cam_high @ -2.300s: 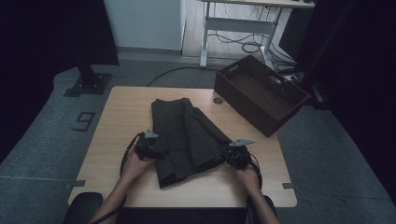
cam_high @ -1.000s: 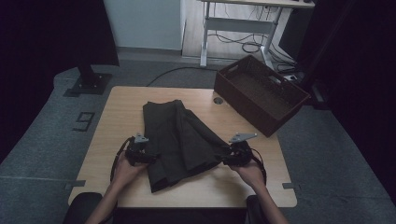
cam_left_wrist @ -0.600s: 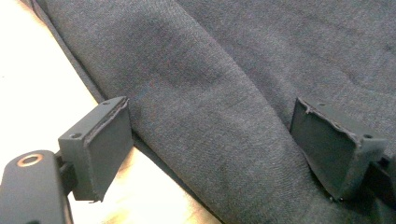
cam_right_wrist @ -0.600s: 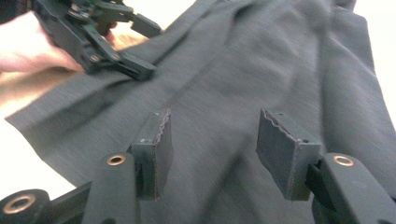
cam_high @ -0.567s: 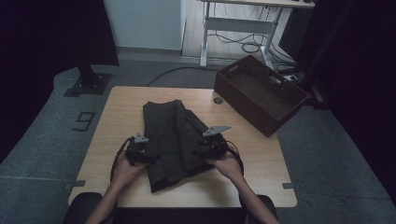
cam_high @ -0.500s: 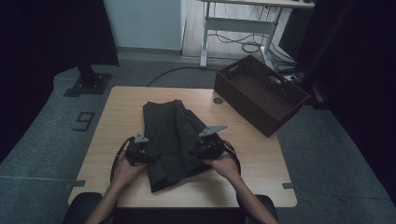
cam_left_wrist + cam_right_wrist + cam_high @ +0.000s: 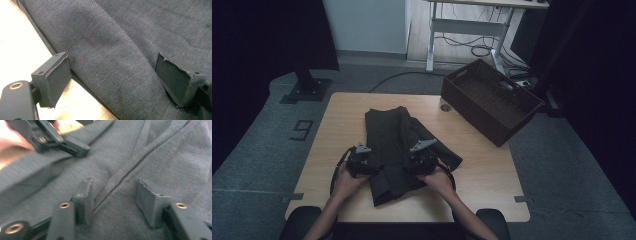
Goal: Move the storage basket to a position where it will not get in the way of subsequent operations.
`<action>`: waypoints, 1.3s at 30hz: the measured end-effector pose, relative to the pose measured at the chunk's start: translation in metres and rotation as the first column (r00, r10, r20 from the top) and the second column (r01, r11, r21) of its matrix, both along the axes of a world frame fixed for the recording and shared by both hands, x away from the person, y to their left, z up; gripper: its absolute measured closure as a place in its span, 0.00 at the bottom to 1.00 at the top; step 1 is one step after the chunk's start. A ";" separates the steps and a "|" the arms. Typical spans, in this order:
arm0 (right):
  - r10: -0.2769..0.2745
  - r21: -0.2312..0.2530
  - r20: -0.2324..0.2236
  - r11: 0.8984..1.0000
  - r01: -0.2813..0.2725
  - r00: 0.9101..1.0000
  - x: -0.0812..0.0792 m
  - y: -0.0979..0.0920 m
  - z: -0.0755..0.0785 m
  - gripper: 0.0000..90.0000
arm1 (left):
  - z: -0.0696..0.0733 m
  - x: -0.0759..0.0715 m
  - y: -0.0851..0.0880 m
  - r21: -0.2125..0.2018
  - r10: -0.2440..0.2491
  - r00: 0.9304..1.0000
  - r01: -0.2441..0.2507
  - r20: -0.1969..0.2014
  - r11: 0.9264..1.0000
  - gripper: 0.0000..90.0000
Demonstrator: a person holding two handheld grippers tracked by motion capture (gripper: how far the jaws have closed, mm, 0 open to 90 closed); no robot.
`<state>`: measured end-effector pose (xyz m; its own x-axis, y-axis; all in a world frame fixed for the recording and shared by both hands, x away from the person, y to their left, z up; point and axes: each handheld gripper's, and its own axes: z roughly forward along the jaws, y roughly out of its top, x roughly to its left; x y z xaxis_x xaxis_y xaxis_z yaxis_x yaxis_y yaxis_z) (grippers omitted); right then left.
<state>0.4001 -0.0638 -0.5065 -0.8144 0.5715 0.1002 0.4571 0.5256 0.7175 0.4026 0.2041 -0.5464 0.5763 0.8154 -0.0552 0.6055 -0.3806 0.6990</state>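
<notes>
A dark grey garment (image 7: 392, 135) lies folded on the wooden table (image 7: 337, 115). My left gripper (image 7: 370, 167) sits at the garment's left edge. In the left gripper view it (image 7: 112, 80) stands open, one jaw over the bare table, the other on the cloth (image 7: 125, 37). My right gripper (image 7: 411, 166) is over the middle of the garment, pointing toward the left one. In the right gripper view it (image 7: 113, 195) is open on the cloth (image 7: 162, 157), a seam running between the jaws, which have just been closing a little. The left gripper (image 7: 75, 147) shows beyond.
A dark brown basket (image 7: 492, 100) stands at the table's back right corner, partly over the edge. A small round hole (image 7: 445, 107) is in the tabletop near it. A desk frame with cables and a stand base are on the floor behind.
My right gripper has moved left, from the garment's right edge to over its middle. The left gripper has stayed at the left edge. The garment lies as it did a second ago.
</notes>
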 end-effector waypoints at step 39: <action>-0.297 -0.089 0.013 0.951 0.297 0.955 0.059 -0.136 0.005 0.83 | 0.000 0.002 0.004 -0.017 -0.022 1.000 0.022 -0.005 1.000 0.15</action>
<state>0.4588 -0.2001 -0.5010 -0.6062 0.7944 0.0381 0.6025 0.4275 0.6739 0.4049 0.2078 -0.5463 0.5935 0.8016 -0.0718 0.6009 -0.3820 0.7021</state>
